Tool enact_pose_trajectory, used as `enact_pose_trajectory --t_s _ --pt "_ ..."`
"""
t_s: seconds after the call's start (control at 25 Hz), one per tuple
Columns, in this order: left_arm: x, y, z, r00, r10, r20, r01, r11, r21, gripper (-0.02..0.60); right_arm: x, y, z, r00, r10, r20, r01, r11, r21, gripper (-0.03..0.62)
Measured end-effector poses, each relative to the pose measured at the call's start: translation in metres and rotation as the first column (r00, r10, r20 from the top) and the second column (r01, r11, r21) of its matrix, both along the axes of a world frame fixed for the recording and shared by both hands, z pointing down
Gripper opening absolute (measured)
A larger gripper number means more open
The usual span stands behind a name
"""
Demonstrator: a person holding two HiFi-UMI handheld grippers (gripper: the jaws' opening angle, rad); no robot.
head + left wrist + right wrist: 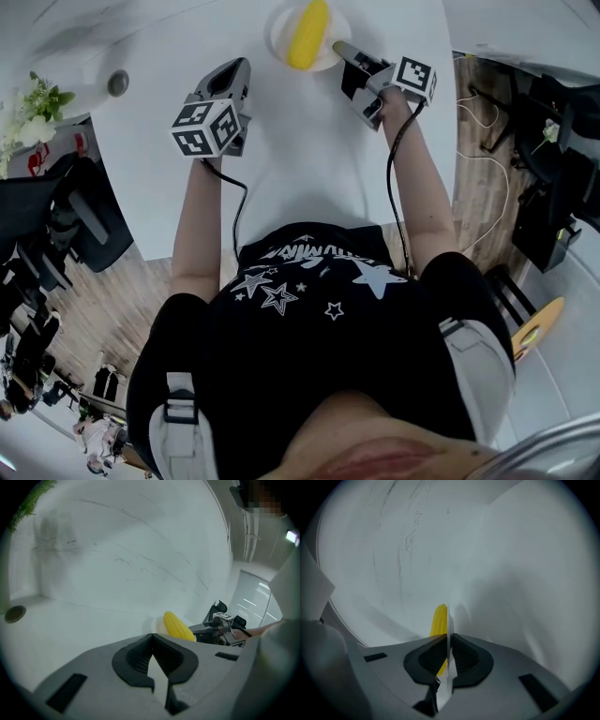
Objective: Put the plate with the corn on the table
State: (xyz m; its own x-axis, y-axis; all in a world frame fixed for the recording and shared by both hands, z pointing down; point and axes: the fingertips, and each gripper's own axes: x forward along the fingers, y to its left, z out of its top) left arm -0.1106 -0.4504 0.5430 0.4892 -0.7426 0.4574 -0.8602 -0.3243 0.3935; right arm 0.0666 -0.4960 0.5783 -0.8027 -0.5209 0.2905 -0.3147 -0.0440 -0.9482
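Note:
A yellow corn cob (307,33) lies on a small white plate (278,37) at the far middle of the white table (281,187). My right gripper (339,47) is shut on the plate's right rim. In the right gripper view the rim (448,616) runs edge-on between the pads, with the corn (438,620) just left of it. Whether the plate rests on the table or hangs just above it I cannot tell. My left gripper (236,67) hovers left of the plate, shut and empty (152,637). From there the corn (177,626) shows ahead to the right.
A small round grey fitting (117,82) sits in the table's far left part. A green plant (37,103) and black chairs (75,225) stand off the left edge. The table's right edge (448,141) borders a wooden floor with cables.

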Motion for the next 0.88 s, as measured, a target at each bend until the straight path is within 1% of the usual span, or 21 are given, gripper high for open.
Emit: enact_pose_trajectory --t_s 0.24,0.64,0.88 --pt "0.004 0.002 0.005 1.000 0.009 -0.006 -0.009 1.000 -0.012 0.006 0.000 -0.005 0.003 1.000 0.008 -0.012 -0.008 1.000 -0.003 0.025" --pt "0.010 0.007 0.009 1.000 0.023 -0.010 -0.023 0.999 -0.022 0.006 0.007 -0.009 0.016 0.997 0.066 -0.033 -0.067 0.996 -0.054 0.023" --pt "0.015 0.011 0.010 0.999 0.030 -0.013 -0.030 0.999 -0.027 0.006 0.010 -0.013 0.018 0.994 0.087 -0.061 -0.091 0.994 -0.062 0.021"
